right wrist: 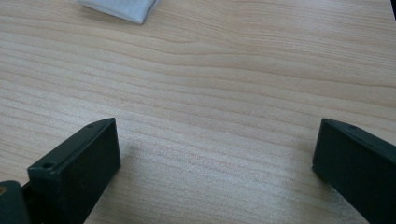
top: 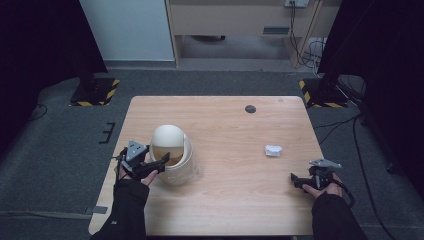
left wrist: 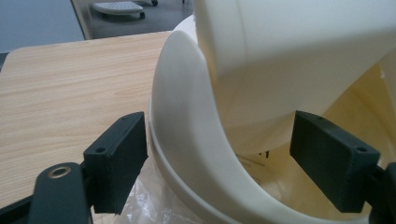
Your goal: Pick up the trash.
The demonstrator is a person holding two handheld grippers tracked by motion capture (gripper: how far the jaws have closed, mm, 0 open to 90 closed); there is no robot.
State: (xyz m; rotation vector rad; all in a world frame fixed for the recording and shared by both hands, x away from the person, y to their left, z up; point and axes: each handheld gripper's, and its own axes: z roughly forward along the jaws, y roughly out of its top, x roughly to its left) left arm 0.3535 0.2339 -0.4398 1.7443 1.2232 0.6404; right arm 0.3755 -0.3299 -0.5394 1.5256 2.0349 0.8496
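High view: left gripper (top: 159, 169) at cream bin (top: 176, 159), table's (top: 230, 200) left.
Left gripper view: jaws apart, straddling rim (left wrist: 187, 154), untouching; likely just released.
Right gripper view: right gripper (right wrist: 215, 163) open; crumpled paper (right wrist: 122, 8) probably next.

Cream lidded bin (top: 175, 155), lid tipped open, at table's left

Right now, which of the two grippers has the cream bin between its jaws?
The left gripper: its open jaws straddle the rim of the cream bin, one outside and one inside. The right gripper rests apart, over bare table.
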